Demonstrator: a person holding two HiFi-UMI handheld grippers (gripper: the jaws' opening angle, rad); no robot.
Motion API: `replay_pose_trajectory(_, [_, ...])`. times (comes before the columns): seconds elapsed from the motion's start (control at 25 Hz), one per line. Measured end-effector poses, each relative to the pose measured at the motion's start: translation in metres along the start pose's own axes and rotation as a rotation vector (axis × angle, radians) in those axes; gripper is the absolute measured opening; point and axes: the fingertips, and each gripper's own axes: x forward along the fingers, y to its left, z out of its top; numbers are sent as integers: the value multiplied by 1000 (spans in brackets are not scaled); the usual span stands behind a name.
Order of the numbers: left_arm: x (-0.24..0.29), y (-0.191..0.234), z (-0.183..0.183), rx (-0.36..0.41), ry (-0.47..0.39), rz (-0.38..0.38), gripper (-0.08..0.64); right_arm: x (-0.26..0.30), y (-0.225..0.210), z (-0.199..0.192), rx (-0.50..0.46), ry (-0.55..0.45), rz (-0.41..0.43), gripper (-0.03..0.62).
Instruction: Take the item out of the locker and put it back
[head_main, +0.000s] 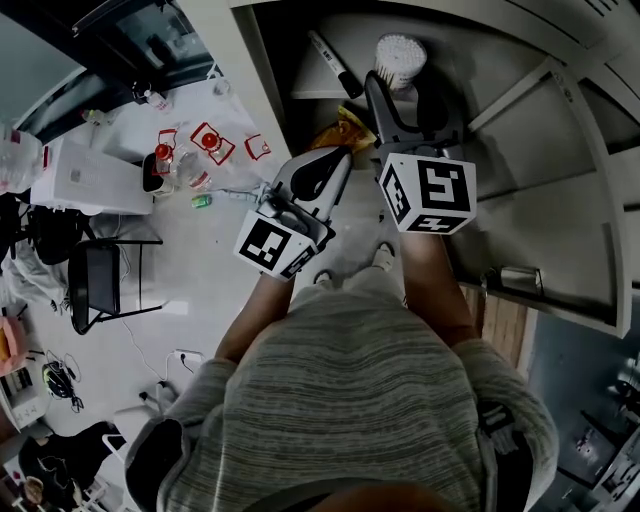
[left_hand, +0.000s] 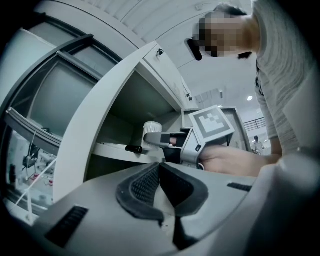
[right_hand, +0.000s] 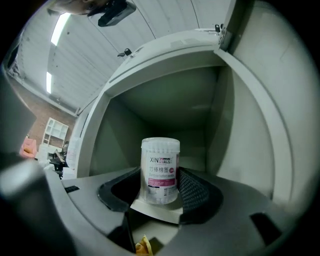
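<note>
A clear cotton swab jar (right_hand: 160, 170) with a white label stands upright at the front of the upper locker shelf (right_hand: 155, 212). My right gripper (right_hand: 160, 190) is shut on it, one pad against each side. In the head view the right gripper (head_main: 385, 92) reaches into the open locker up to the jar (head_main: 400, 60). My left gripper (head_main: 340, 160) hangs just left of it, outside the locker, shut with nothing in it. In the left gripper view its pads (left_hand: 145, 185) meet, and the jar (left_hand: 152, 127) shows past the right gripper's fingers (left_hand: 155, 140).
A black marker (head_main: 335, 65) lies on the same shelf, left of the jar. A yellow packet (head_main: 345, 135) sits on the shelf below. The locker door (head_main: 560, 170) is swung open to the right. A table (head_main: 130, 130) with small items and a chair (head_main: 95, 285) stand at the left.
</note>
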Motion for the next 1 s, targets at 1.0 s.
replay_pose_trajectory(1.0, [6, 5, -7, -17, 4, 24, 8, 4, -7, -14, -62, 47, -48, 267])
